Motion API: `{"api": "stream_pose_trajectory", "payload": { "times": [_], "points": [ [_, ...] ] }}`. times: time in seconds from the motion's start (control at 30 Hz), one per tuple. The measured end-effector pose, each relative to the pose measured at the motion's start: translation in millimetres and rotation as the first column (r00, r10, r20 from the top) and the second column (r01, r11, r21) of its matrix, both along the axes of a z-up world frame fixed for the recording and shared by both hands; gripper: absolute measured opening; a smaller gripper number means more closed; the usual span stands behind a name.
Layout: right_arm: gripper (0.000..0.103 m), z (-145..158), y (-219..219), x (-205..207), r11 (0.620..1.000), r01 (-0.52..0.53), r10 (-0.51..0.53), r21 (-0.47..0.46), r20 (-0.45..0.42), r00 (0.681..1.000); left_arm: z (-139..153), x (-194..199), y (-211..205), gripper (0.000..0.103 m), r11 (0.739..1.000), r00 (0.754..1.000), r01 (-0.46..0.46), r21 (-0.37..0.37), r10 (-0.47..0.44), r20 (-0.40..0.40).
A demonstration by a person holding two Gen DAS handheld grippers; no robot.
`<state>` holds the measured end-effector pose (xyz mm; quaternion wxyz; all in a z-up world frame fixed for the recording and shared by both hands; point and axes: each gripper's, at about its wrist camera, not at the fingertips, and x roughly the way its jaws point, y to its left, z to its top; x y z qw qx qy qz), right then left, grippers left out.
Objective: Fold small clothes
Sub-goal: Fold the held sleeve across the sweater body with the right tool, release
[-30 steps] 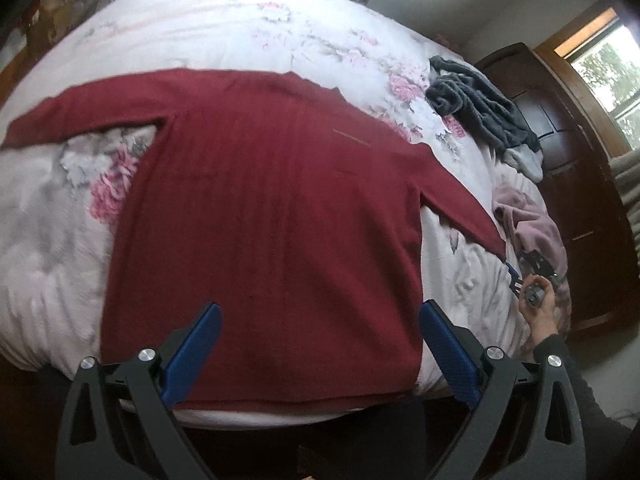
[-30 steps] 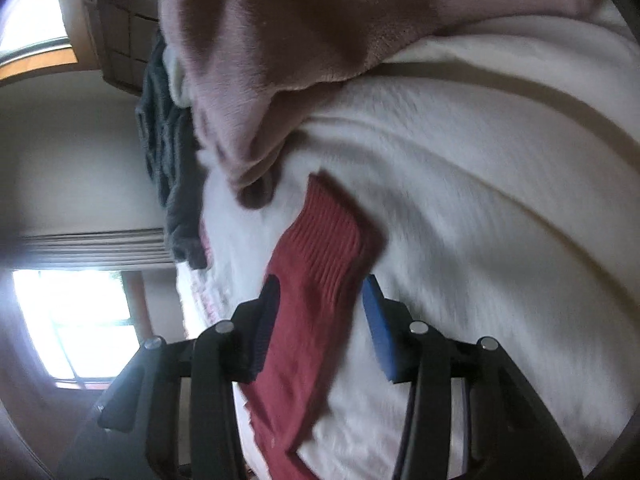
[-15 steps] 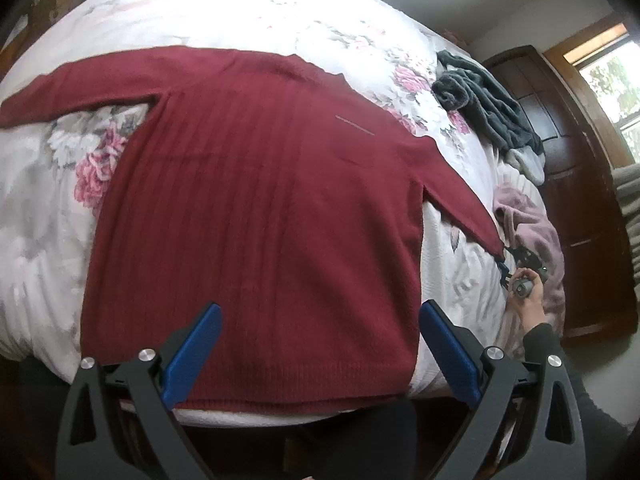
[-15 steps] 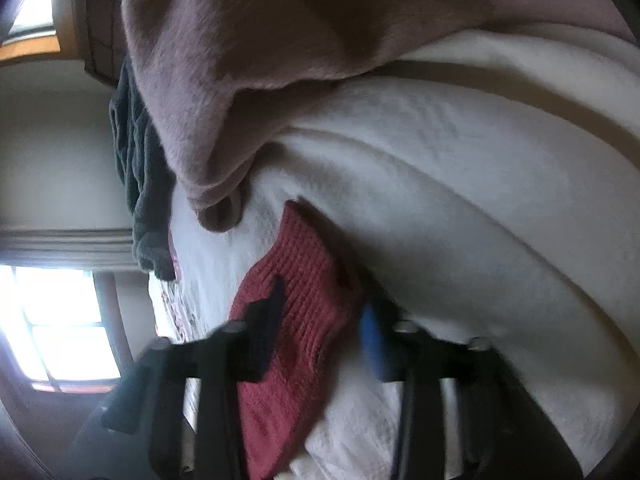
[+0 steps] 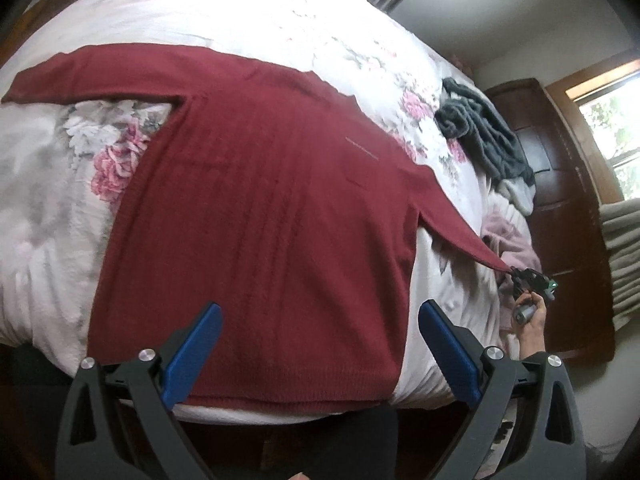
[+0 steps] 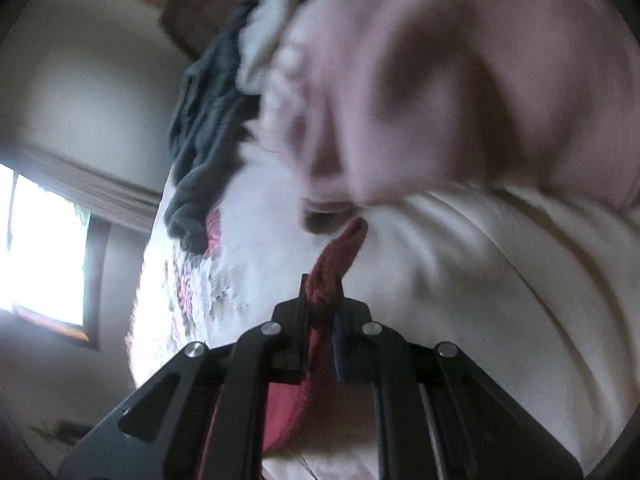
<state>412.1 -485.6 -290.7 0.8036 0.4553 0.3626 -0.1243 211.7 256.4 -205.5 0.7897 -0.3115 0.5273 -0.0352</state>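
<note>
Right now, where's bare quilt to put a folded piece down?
Bare quilt lies beyond the red sweater toward the far edge, and under its left sleeve. The right side is crowded: grey garment, pink garment, and the right gripper, jaws shut on the right cuff.

red sweater point(image 5: 256, 216) | flat, spread | on bed | cuff lifted

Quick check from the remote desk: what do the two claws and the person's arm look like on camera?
Left claw: black frame arms with triangular cut-outs, silver round bolts, blue ribbed finger pads. Right claw: the same black frame and silver bolts, a blue pad edge showing. In the left wrist view it carries a small green light, and the person's hand emerges from a dark sleeve. No cables visible.
</note>
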Motion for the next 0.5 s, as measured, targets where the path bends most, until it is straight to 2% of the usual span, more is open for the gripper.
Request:
{"api": "stream_pose_trajectory", "payload": {
  "times": [0.1,0.23,0.43,0.5],
  "points": [
    [0.008,34,23,5,0.995,-0.047,0.049,-0.087,0.025,0.999,2,-3,8,0.099,1.000,1.000,-0.003,-0.025,0.003,0.013],
    [0.008,87,80,29,0.963,-0.139,0.158,-0.231,0.066,0.985,1,-8,20,0.099,0.998,1.000,-0.010,-0.062,0.011,0.024],
    [0.008,137,170,51,0.885,-0.256,0.310,-0.388,0.083,0.947,-5,-13,41,0.099,0.995,0.999,-0.033,-0.098,0.035,0.023],
    [0.008,148,206,57,0.839,-0.296,0.366,-0.456,0.071,0.928,-3,-12,46,0.099,0.996,0.999,-0.023,-0.087,0.027,0.046]
  ]
}}
